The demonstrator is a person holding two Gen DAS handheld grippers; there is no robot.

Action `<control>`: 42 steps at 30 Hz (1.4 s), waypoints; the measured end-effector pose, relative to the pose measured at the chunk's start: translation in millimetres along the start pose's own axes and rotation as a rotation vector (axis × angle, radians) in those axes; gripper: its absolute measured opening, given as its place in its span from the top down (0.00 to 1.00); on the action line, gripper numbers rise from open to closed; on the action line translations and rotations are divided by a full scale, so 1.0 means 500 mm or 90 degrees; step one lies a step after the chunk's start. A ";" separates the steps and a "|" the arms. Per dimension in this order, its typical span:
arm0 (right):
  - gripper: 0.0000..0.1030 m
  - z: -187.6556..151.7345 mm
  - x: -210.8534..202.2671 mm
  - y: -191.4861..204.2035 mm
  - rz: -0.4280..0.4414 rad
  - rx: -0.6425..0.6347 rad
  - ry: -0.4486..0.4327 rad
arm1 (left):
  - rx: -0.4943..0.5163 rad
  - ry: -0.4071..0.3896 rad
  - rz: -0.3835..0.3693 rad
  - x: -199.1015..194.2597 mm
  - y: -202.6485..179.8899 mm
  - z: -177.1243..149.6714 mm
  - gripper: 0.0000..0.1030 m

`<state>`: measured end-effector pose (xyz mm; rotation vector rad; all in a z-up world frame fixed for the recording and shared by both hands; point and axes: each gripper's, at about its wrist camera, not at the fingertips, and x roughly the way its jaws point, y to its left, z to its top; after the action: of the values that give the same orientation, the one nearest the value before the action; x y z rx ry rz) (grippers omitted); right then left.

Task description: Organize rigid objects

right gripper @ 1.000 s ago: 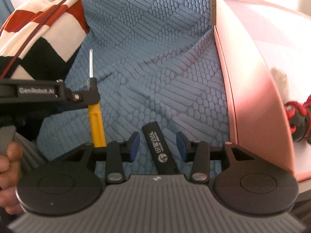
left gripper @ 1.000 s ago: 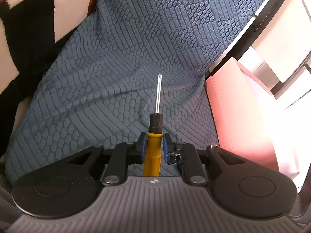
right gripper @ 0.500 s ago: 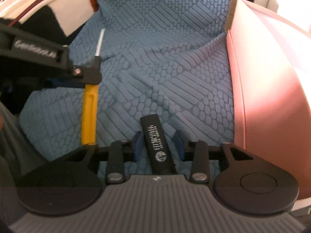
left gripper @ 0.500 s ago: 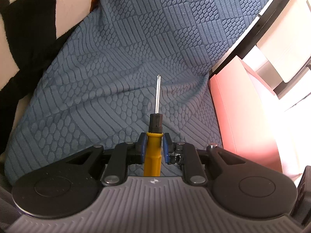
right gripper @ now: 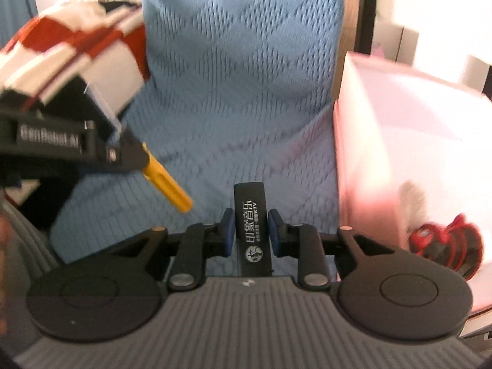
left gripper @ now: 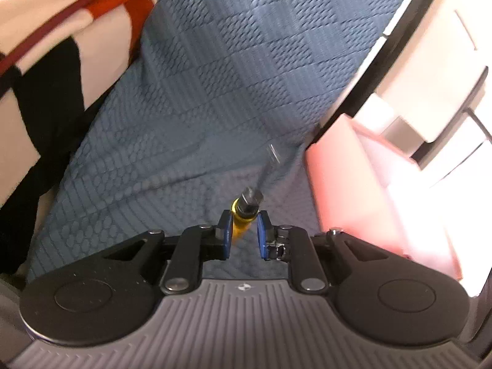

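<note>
On our left side, the left gripper [left gripper: 243, 229] pinches a yellow-handled screwdriver [left gripper: 246, 207] by the collar end of its handle, pads narrow around it. Its long axis no longer runs straight out along the fingers: the blurred shaft slants forward and to the right, toward the pink box [left gripper: 363, 190], while the handle tail angles back and down, as the right wrist view shows it [right gripper: 167, 180] poking out below the left tool. Between the two tools we see only the blue textured cloth [right gripper: 233, 98]. Further right, our right gripper [right gripper: 250, 230] is closed narrow on a black printed stick [right gripper: 252, 230], which stands upright between the pads, its long axis in line with the fingers. The pink box [right gripper: 399, 141] lies just beside this gripper on the right, with a red and black item [right gripper: 446, 246] already inside. We judge the right hand the nearer one to the box, so its stick has the shorter way in; the screwdriver must cross over the cloth first.
</note>
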<state>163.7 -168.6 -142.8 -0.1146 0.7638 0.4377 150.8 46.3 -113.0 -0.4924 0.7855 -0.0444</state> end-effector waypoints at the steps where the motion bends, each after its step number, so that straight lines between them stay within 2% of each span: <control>1: 0.74 0.009 -0.016 -0.002 0.003 0.005 -0.013 | 0.003 -0.005 -0.004 -0.010 -0.006 0.000 0.82; 6: 0.74 0.041 -0.087 -0.005 0.010 0.016 -0.062 | 0.019 -0.031 -0.015 -0.058 -0.039 -0.003 0.84; 8: 0.74 0.051 -0.119 -0.007 0.015 0.015 -0.081 | 0.022 -0.038 -0.019 -0.076 -0.049 -0.003 0.95; 12: 0.74 0.063 -0.164 -0.010 0.018 0.021 -0.109 | 0.039 -0.055 -0.032 -0.100 -0.077 0.004 0.96; 15: 0.74 0.063 -0.175 -0.018 0.013 0.020 -0.117 | 0.051 -0.049 -0.028 -0.089 -0.086 0.001 0.96; 21: 0.74 0.040 -0.167 -0.041 -0.001 0.046 -0.101 | 0.008 -0.028 -0.004 -0.053 -0.029 -0.016 0.96; 26: 0.74 0.018 -0.164 -0.052 -0.010 0.057 -0.090 | -0.038 0.011 0.019 -0.013 0.033 -0.041 0.96; 30: 0.74 0.007 -0.152 -0.050 -0.005 0.065 -0.078 | -0.021 0.038 0.025 0.031 0.048 -0.049 0.95; 35: 0.74 0.000 -0.134 -0.033 0.007 0.056 -0.064 | 0.021 0.050 0.021 0.094 0.048 -0.047 0.94; 37: 0.74 -0.001 -0.128 -0.028 0.009 0.055 -0.059 | 0.044 0.071 0.038 0.119 0.045 -0.046 0.92; 39: 0.75 -0.001 -0.124 -0.023 0.012 0.051 -0.056 | 0.071 0.070 0.051 0.132 0.042 -0.045 0.88; 40: 0.77 -0.001 -0.122 -0.020 0.012 0.048 -0.053 | 0.082 0.070 0.060 0.138 0.042 -0.044 0.83; 42: 0.88 -0.002 -0.117 -0.015 0.013 0.046 -0.045 | 0.092 0.075 0.068 0.149 0.045 -0.044 0.74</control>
<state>128.9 -195.9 -103.6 -0.0236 0.7103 0.4306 185.5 41.1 -185.7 -0.3124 0.9164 -0.0318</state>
